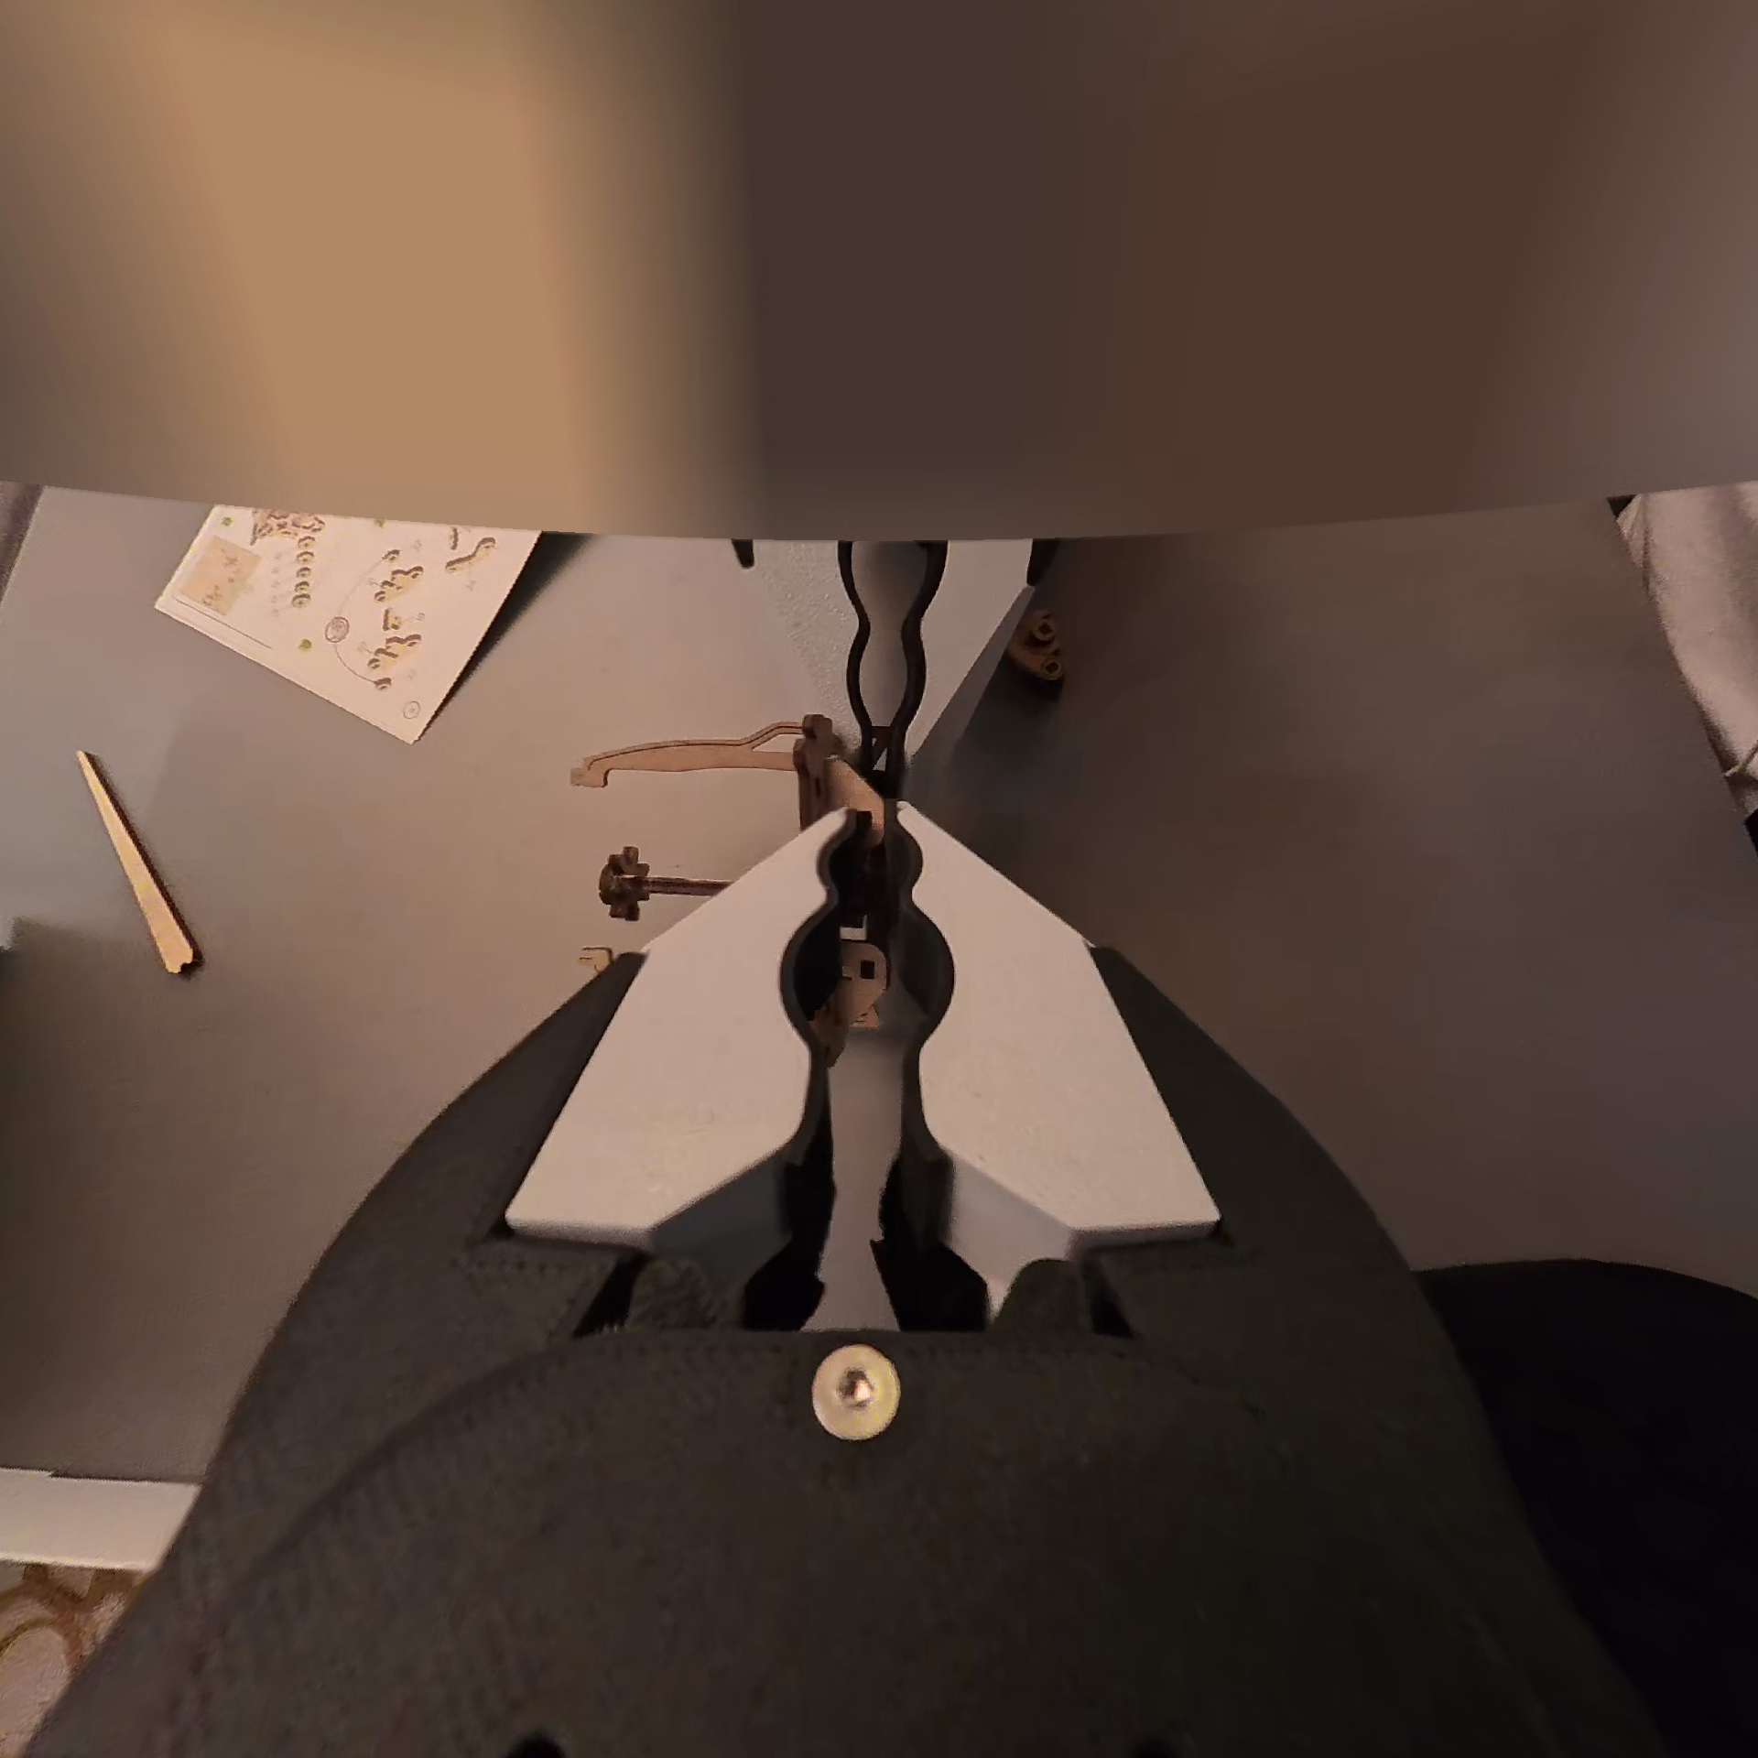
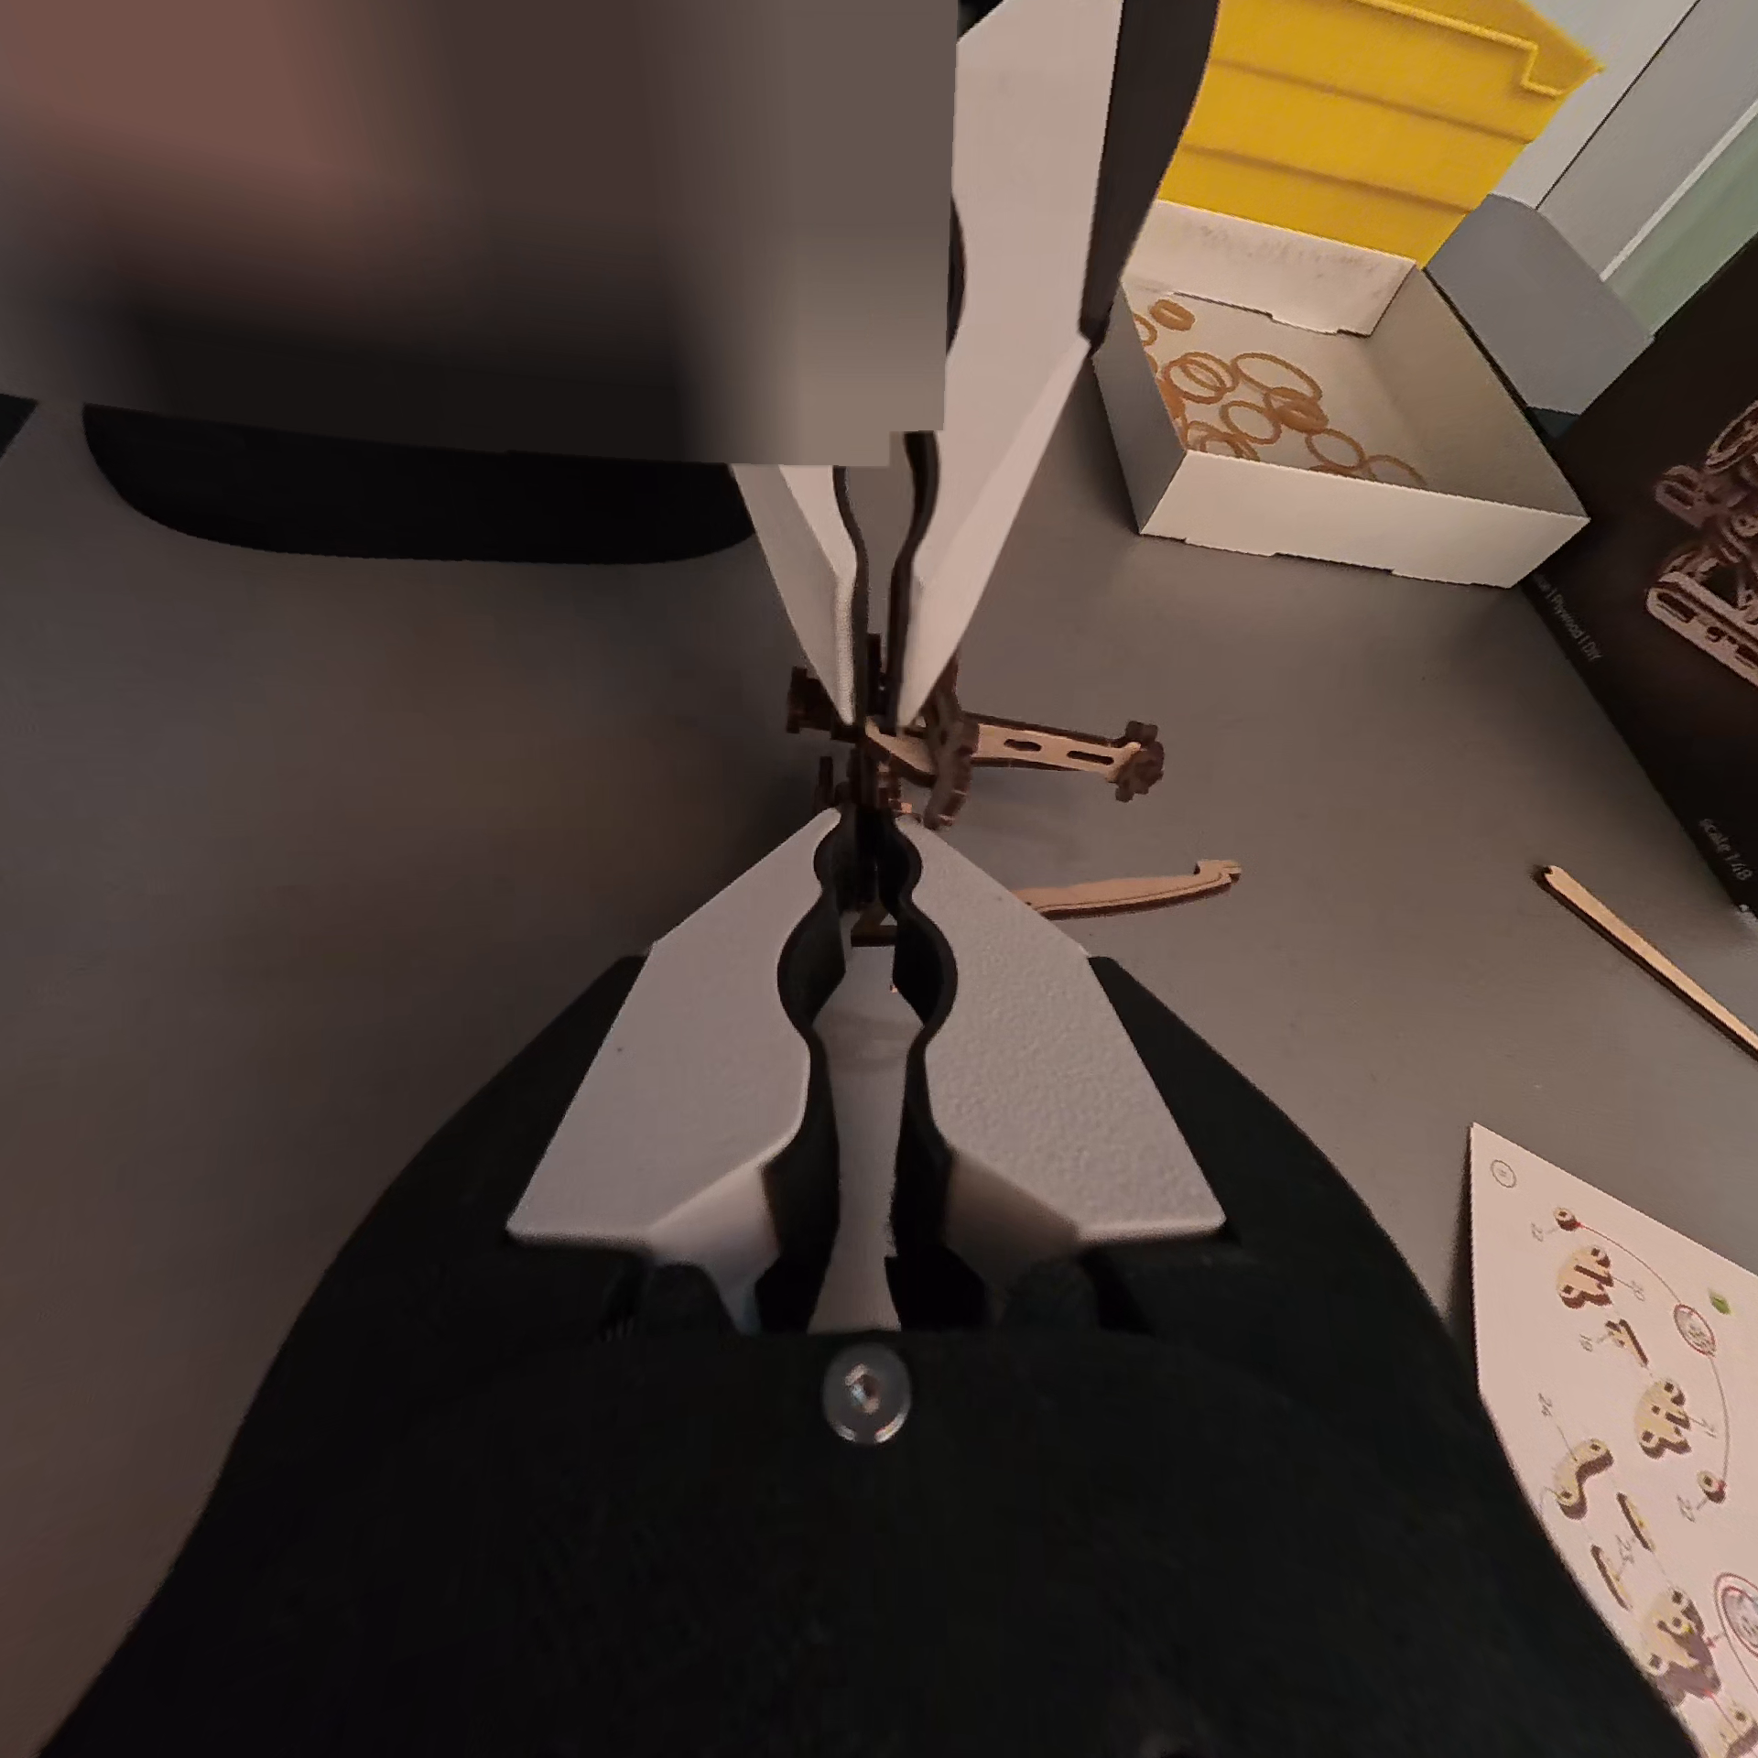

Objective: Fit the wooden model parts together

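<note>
Wood parts meet tip to tip above the grey desk (image 1: 285,1094): left tongs (image 1: 870,837) pinch a slotted plate (image 1: 861,980), right tongs (image 2: 861,837) nip a small piece (image 2: 861,880). Judging by that, the joining is underway; next comes lining tab to slot and pressing gently. Where they join is dark and crowded, hidden by the fingers.

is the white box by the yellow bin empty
Not empty: the open white box holds a scatter of thin wooden rings on its floor.
</note>
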Demonstrator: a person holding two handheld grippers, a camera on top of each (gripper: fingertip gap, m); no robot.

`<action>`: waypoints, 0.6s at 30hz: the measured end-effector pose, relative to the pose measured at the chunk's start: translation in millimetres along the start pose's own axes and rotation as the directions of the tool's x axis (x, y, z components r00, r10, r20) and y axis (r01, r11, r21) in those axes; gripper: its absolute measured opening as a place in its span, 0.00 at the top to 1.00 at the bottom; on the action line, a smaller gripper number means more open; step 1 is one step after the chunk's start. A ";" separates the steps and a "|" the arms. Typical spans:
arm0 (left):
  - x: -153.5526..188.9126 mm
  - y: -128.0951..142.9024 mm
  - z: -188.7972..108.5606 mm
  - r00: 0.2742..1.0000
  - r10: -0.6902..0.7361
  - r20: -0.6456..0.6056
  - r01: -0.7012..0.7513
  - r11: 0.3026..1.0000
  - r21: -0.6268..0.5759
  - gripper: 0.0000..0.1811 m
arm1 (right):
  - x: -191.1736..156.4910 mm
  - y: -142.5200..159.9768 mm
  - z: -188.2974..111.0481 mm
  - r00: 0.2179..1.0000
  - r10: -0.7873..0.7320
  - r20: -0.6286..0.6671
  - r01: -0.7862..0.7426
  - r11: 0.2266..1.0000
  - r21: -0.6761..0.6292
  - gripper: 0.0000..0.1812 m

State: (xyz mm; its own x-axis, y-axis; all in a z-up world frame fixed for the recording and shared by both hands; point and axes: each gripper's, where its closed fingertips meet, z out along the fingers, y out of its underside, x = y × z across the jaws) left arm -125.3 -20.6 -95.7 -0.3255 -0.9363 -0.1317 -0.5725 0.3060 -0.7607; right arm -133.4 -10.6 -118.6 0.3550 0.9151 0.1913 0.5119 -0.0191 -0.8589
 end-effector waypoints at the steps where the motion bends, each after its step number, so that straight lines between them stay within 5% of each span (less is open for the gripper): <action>1: 0.8 -0.2 0.3 1.000 -0.004 -0.007 0.004 1.000 0.006 1.00 | -0.1 0.0 0.0 1.000 0.003 0.002 -0.003 1.000 0.000 0.99; 12: -15.9 -19.8 -20.0 0.996 -0.078 0.031 0.072 0.985 0.154 0.96 | -0.3 -0.2 0.0 1.000 -0.012 -0.006 0.012 1.000 -0.002 0.99; 18: -17.6 -12.9 -10.3 0.968 -0.224 -0.114 0.239 0.960 0.148 0.91 | -0.4 -0.1 -0.1 1.000 -0.017 -0.009 0.017 1.000 -0.004 0.99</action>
State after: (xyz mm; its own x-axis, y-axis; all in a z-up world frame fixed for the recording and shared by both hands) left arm -120.0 -6.3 -77.0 -0.2727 -0.9552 0.1149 -0.5156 0.0443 -0.8557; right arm -133.5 -11.0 -118.6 0.3536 0.9114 0.2103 0.5210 -0.0052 -0.8535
